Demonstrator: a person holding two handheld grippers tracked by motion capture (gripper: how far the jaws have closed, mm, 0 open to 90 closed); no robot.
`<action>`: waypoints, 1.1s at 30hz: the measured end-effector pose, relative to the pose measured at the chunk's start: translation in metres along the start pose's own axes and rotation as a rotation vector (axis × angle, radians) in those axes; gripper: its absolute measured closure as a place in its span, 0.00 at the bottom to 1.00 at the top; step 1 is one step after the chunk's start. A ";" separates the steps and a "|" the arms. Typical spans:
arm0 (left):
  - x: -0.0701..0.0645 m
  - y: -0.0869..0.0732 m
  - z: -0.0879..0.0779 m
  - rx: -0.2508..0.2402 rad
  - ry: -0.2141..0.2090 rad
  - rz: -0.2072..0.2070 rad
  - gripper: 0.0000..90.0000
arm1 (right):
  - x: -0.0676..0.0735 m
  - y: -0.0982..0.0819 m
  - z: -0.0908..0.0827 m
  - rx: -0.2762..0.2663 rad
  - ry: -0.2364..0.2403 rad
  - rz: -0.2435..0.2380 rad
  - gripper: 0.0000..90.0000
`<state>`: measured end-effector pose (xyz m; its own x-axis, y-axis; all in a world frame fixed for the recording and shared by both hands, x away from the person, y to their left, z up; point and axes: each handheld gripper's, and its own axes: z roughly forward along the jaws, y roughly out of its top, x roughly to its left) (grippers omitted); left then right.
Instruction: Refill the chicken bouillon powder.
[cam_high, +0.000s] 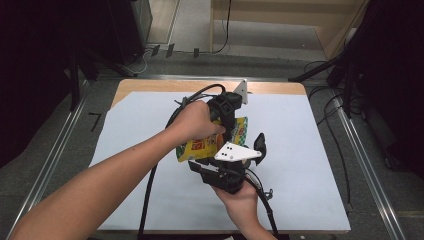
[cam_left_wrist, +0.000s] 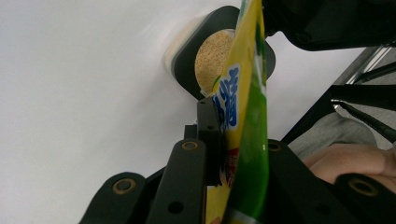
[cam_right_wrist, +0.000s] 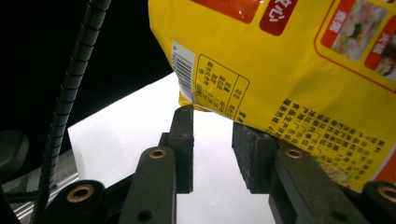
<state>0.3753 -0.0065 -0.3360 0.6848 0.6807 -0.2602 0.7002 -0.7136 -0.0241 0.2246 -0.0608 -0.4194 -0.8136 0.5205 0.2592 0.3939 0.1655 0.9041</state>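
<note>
A glossy yellow and green plastic food pouch (cam_high: 210, 142) with crinkled printed film hangs above the middle of the white paper-covered table (cam_high: 300, 150), just over a round black container of pale crumbly powder (cam_left_wrist: 212, 58). The left gripper (cam_left_wrist: 224, 135) is clenched on the pouch's flat edge, its matte black jaws pressed tight against the film. The right gripper (cam_right_wrist: 212, 140) sits under the pouch's lower corner, jaws partly apart with a gap between them, the far jaw touching the film without pinching it.
</note>
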 end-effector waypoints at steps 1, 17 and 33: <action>0.000 -0.001 -0.001 -0.009 -0.002 0.008 0.97 | 0.000 0.000 0.000 0.002 0.001 0.000 0.78; 0.009 -0.035 0.000 -0.168 -0.088 0.060 0.98 | -0.002 -0.016 0.007 0.039 0.019 -0.023 0.76; 0.031 -0.075 0.008 -0.400 -0.195 0.062 0.98 | -0.004 -0.029 0.011 0.100 0.035 -0.042 0.72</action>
<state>0.3425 0.0667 -0.3503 0.7035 0.5674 -0.4279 0.7086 -0.6054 0.3624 0.2211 -0.0582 -0.4502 -0.8438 0.4825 0.2351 0.3987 0.2702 0.8764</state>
